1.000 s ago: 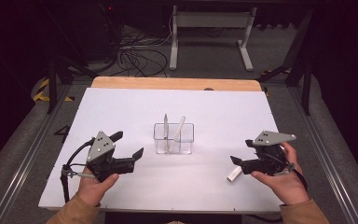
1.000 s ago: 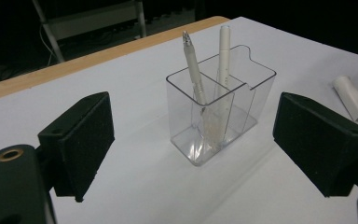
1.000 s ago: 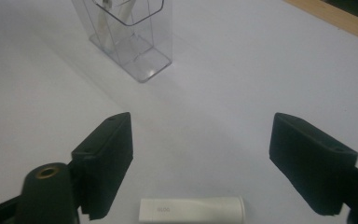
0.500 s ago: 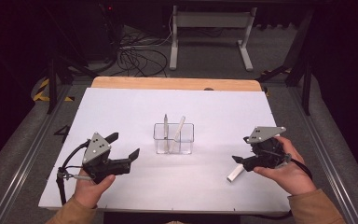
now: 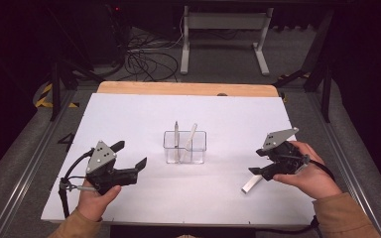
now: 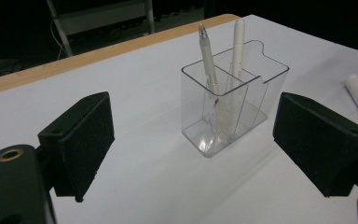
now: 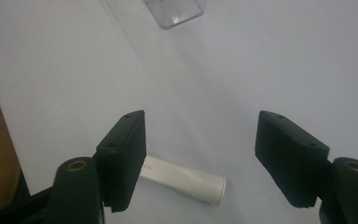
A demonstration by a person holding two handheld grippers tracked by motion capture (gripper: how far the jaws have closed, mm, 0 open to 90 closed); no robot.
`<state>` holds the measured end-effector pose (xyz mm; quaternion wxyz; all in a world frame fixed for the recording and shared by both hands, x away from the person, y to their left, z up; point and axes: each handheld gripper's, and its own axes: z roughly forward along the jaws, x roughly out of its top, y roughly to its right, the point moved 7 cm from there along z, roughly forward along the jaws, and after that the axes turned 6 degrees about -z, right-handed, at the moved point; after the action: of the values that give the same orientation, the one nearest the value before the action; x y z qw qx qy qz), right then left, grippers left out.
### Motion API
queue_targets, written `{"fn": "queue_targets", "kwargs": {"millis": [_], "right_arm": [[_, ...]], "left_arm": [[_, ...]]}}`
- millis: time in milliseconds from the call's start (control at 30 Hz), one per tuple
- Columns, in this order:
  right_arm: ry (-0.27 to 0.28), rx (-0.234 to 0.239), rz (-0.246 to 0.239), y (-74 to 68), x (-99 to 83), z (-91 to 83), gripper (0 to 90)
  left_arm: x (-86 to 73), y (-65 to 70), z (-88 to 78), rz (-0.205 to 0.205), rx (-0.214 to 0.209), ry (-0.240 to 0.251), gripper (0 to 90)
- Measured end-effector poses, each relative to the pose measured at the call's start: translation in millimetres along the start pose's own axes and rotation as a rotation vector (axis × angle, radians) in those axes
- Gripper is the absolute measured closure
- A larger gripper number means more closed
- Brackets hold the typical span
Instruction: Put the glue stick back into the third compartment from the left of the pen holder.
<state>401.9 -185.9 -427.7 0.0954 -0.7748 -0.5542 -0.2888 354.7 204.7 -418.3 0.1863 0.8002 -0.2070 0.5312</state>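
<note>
Our right tongs point(image 7: 200, 158) have just been narrowing but remain unclenched, straddling the white marker point(image 7: 182, 179) lying on the table point(image 5: 129, 114); grasp looks imminent. Left tongs point(image 6: 191, 154) gape wide, facing the clear holder point(image 6: 233, 107).

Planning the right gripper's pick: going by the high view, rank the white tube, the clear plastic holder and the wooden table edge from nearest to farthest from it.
1. White tube, on the sheet just below the right gripper.
2. Clear plastic holder, mid-table, towards the left.
3. Wooden table edge, along the far side.

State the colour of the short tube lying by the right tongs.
White plastic tube; clearest in the right gripper view.
</note>
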Motion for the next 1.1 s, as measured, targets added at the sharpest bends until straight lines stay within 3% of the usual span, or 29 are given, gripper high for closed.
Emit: {"fn": "queue_targets", "kwargs": {"millis": [233, 767, 1100], "right_arm": [[-0.016, 0.009, -0.032, 1.7, -2.4, 2.7, 34.0], [-0.16, 0.1, -0.28, -3.3, -16.2, 20.7, 35.0], [-0.25, 0.15, -0.401, -1.4, -25.1, 31.7, 37.3]], "left_arm": [[-0.1, -0.2, 0.1, -0.002, -0.001, 0.0, 13.3], [-0.5, -0.4, 1.1, -0.001, -0.005, -0.004, 13.3], [-1.3, -0.7, 1.2, -0.001, -0.007, -0.01, 13.3]]}}
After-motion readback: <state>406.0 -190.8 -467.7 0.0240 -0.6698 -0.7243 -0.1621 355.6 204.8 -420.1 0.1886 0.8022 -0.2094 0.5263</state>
